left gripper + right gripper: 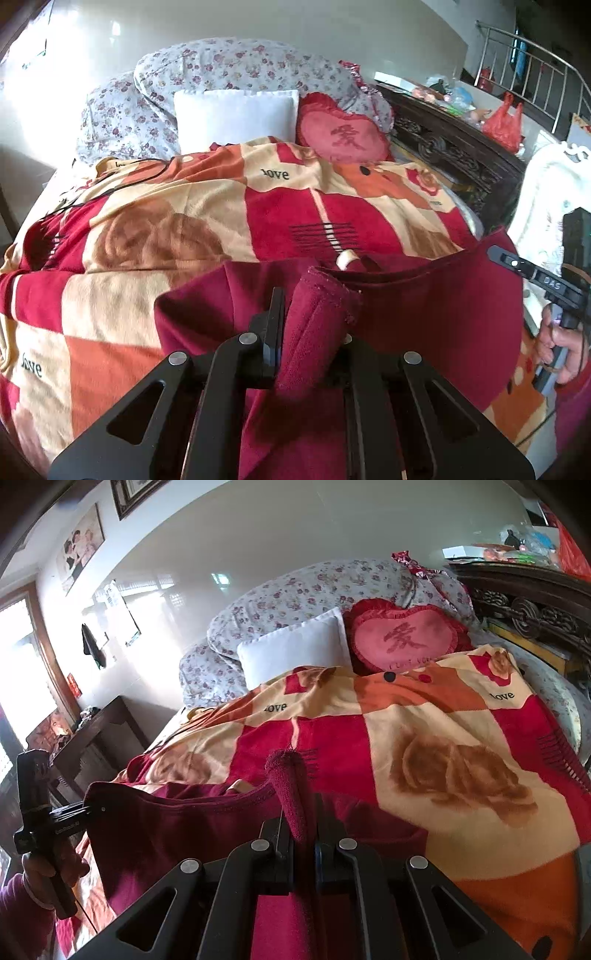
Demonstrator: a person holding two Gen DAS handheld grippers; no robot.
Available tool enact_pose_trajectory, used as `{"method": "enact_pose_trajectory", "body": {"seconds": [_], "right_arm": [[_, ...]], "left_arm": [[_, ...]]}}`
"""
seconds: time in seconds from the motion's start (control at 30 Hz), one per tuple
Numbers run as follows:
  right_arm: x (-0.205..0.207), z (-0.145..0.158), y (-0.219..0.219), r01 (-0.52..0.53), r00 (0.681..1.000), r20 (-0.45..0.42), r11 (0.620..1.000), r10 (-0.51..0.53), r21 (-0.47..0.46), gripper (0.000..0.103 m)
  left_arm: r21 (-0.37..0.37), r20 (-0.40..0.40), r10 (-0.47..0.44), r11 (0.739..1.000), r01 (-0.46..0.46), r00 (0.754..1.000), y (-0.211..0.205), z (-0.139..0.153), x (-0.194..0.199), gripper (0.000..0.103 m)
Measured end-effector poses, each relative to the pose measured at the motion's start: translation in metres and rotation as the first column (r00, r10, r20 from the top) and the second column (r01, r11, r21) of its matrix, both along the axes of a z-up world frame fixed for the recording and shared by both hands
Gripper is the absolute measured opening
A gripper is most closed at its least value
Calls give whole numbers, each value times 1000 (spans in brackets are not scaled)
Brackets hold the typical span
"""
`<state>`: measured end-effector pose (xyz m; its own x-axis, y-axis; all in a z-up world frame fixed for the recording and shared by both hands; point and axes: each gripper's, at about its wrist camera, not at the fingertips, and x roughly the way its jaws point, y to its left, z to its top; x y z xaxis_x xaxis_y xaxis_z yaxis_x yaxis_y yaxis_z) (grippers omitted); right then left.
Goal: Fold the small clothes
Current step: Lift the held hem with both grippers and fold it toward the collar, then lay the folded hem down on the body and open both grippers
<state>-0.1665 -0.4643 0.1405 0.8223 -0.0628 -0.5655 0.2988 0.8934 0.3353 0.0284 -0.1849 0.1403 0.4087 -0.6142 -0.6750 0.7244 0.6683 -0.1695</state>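
Evidently both tools pinch one dark red garment (406, 314) at opposite ends, lower centre of both views, stretching it above the patterned blanket (184, 229): left gripper (314, 332) and right gripper (304, 823) clamp bunched cloth, probably to square an edge before folding.

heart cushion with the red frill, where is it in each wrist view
Left wrist: heart cushion upper centre, right of the white pillow.
Right wrist: heart cushion upper right of centre, again right of the white pillow.
Shared landmark: the white pillow.
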Motion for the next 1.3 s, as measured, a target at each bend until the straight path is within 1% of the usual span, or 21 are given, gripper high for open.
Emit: {"method": "enact_pose_trajectory", "body": {"seconds": [0.2, 0.5, 0.73, 0.8, 0.87, 0.9, 0.93, 0.97, 1.07, 1.17, 1.3], "right_arm": [[16, -10, -10, 6, 999, -34, 1000, -6, -5, 6], [37, -33, -21, 34, 996, -86, 999, -34, -7, 6], [49, -61, -29, 55, 987, -150, 998, -53, 7, 7], [53, -72, -30, 55, 982, -183, 998, -55, -5, 7], [54, -77, -32, 55, 980, -190, 998, -55, -3, 8], [54, -79, -34, 64, 980, -191, 998, -61, 9, 10], [52, -78, -37, 80, 978, -193, 997, -75, 20, 17], [52, -78, -39, 90, 978, -193, 995, -83, 30, 20], [47, -76, -45, 114, 976, -196, 991, -98, 71, 22], [42, -69, -43, 118, 975, -197, 992, -106, 49, 22], [37, -59, -40, 116, 977, -186, 992, -107, 39, 22]], "left_arm": [[41, 25, 17, 999, -18, 1000, -13, -11, 10, 9], [70, 23, 29, 997, -30, 999, -22, -23, 26, 9], [99, -8, 51, 994, -50, 999, -29, -42, 39, 9], [108, -24, 63, 992, -60, 998, -32, -48, 43, 9], [107, -49, 73, 992, -68, 996, -33, -53, 49, 9], [108, -63, 77, 992, -70, 995, -33, -56, 51, 10], [109, -73, 86, 991, -77, 994, -33, -58, 54, 13], [104, -82, 92, 991, -83, 992, -33, -60, 55, 13], [94, -95, 96, 992, -87, 991, -33, -61, 56, 13], [89, -106, 102, 992, -92, 989, -32, -60, 56, 15], [68, -120, 121, 991, -113, 985, -26, -52, 56, 23]]}}
